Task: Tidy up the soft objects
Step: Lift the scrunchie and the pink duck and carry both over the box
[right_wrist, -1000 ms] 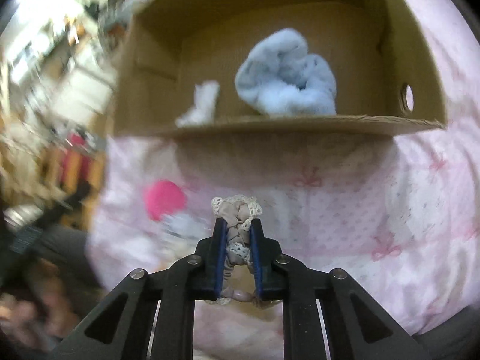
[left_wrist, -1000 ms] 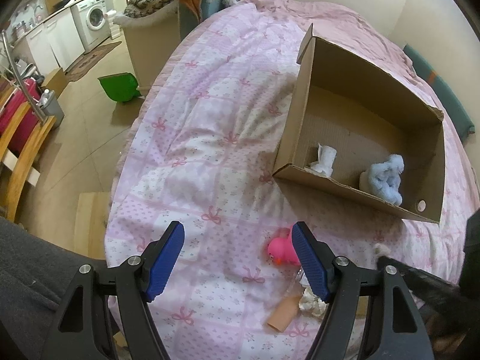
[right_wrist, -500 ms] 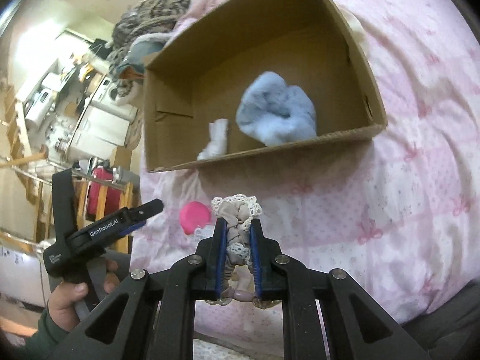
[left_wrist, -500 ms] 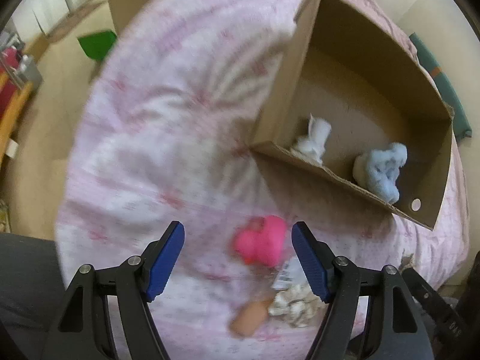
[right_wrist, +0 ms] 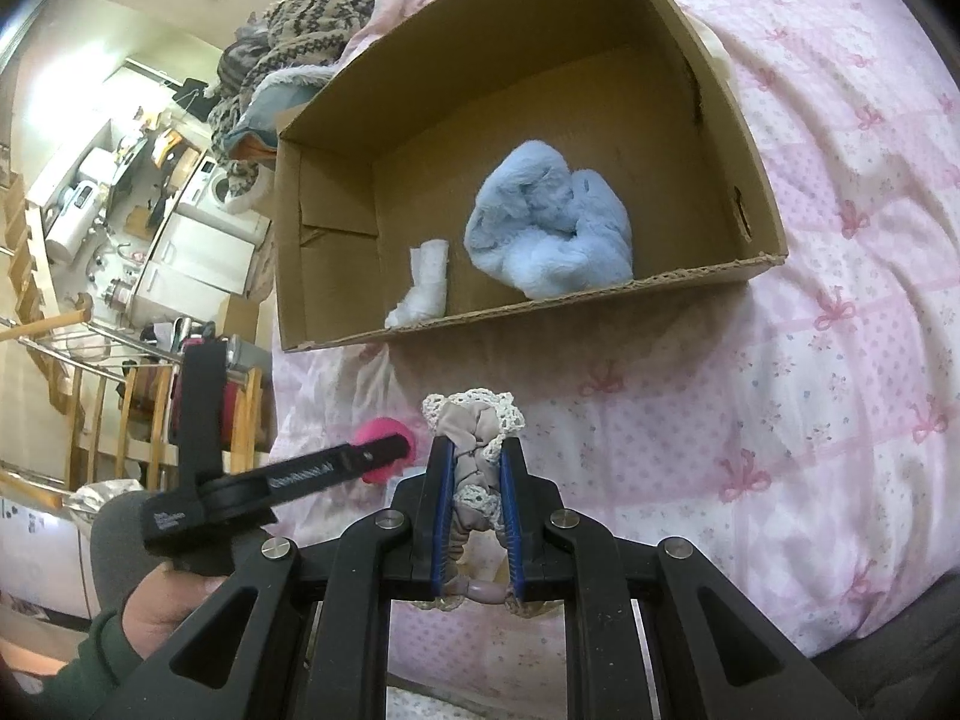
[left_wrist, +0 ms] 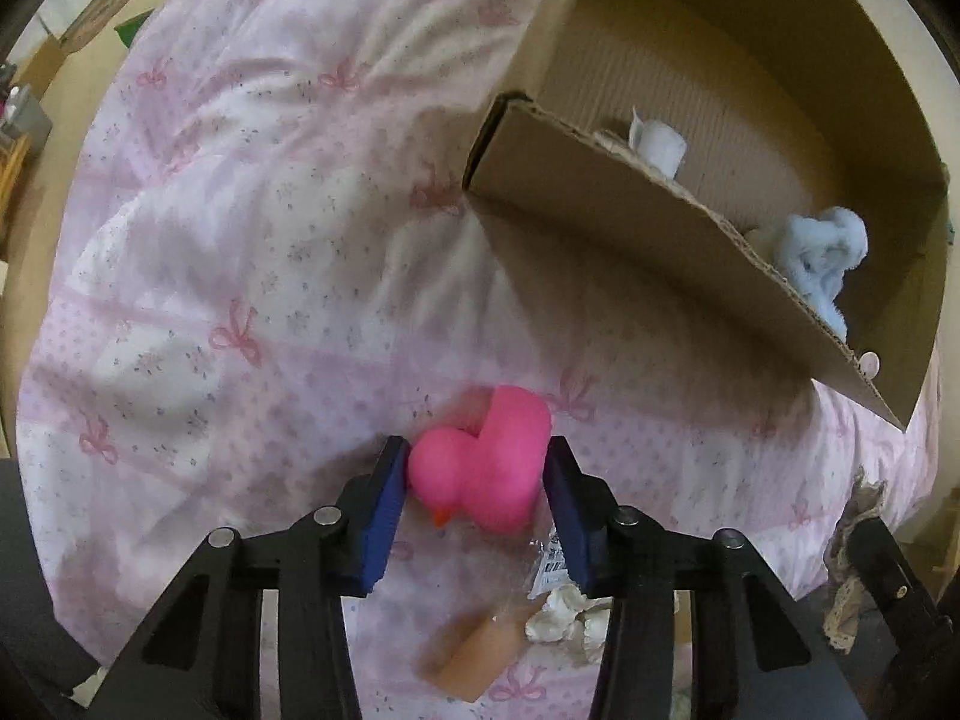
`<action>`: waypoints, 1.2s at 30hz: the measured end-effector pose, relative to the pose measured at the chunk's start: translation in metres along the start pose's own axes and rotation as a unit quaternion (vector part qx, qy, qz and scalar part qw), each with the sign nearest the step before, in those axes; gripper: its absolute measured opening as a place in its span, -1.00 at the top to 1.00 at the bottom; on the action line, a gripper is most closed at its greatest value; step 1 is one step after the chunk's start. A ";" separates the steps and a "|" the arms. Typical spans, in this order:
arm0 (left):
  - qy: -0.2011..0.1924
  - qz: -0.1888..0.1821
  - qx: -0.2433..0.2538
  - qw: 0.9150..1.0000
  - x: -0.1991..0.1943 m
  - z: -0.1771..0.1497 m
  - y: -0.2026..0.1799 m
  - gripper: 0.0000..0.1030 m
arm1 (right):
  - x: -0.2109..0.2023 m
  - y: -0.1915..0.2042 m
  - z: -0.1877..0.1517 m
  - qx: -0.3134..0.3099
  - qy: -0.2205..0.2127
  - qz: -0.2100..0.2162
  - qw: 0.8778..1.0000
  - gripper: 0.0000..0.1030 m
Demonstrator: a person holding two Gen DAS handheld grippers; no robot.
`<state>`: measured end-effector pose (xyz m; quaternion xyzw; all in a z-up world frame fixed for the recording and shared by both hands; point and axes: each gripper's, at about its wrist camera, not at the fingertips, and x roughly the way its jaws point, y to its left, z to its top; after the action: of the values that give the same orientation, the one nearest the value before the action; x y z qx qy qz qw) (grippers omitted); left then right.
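Observation:
A pink rubber duck [left_wrist: 486, 459] lies on the pink bedspread [left_wrist: 240, 252], between the blue pads of my left gripper [left_wrist: 477, 468], which touch its sides. The duck also shows in the right wrist view [right_wrist: 384, 447], partly behind the left gripper [right_wrist: 384, 453]. My right gripper [right_wrist: 474, 462] is shut on a beige lace-trimmed scrunchie [right_wrist: 474, 426], held above the bed in front of an open cardboard box [right_wrist: 690, 276]. Inside the box lie a fluffy light-blue cloth [right_wrist: 552, 228] and a small white sock [right_wrist: 423, 288].
A tan soft item [left_wrist: 474, 657], a crumpled white piece [left_wrist: 564, 621] and a clear wrapper with a label [left_wrist: 549, 564] lie on the bed just below the duck. Folded clothes [right_wrist: 288, 48] sit at the bed's far end. Kitchen furniture stands left.
My left gripper has moved down and forward to the duck and narrowed until its pads sit on both sides of it. My right gripper keeps its hold on the scrunchie, lifted higher before the box.

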<state>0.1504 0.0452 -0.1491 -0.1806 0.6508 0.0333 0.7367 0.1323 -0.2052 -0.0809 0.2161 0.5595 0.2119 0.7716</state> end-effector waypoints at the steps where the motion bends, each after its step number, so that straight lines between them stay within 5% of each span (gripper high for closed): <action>1: -0.006 -0.001 0.003 1.000 -0.002 0.000 0.000 0.21 | -0.001 0.001 0.000 -0.001 0.000 0.000 1.000 0.67; 10: -0.076 0.088 0.008 0.993 -0.026 -0.002 0.016 0.22 | 0.000 0.003 -0.002 -0.012 -0.001 -0.008 1.000 0.67; 36: -0.141 0.128 0.038 0.981 -0.068 -0.035 0.005 0.22 | -0.004 0.013 -0.005 -0.039 -0.015 -0.014 0.999 0.67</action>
<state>0.1058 0.0516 -0.0871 -0.0615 0.5589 0.1275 0.8170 0.1256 -0.1967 -0.0722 0.1808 0.5424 0.2197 0.7905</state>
